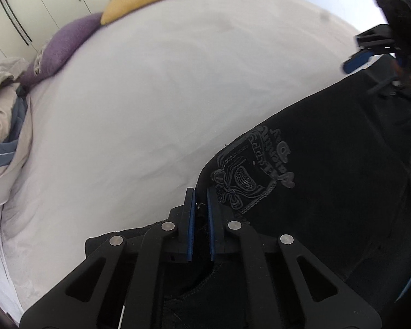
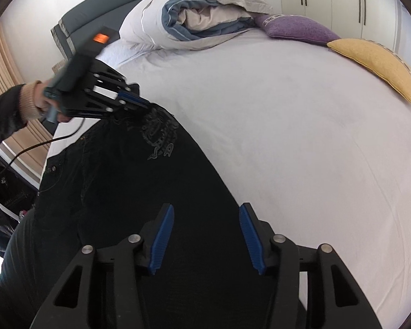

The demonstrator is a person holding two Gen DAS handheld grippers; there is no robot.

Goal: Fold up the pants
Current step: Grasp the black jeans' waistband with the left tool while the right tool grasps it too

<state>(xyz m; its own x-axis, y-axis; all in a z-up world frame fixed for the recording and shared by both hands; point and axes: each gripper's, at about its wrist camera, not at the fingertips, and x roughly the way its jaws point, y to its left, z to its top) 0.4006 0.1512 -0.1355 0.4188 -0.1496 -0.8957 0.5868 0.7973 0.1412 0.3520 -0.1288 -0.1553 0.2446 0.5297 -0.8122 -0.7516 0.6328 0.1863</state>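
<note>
Two handheld grippers work over a pair of black denim pants with an embroidered crest, spread across the lower left of the right wrist view on a bed with a pale lilac sheet. At lower centre of the left wrist view, the left gripper has its jaws drawn narrow around the pants' edge beside the crest, while the right gripper hovers over the dark cloth with jaws spread wide. A purple cushion, a yellow cushion and a rolled grey-and-blue duvet line the upper part of that frame.
</note>
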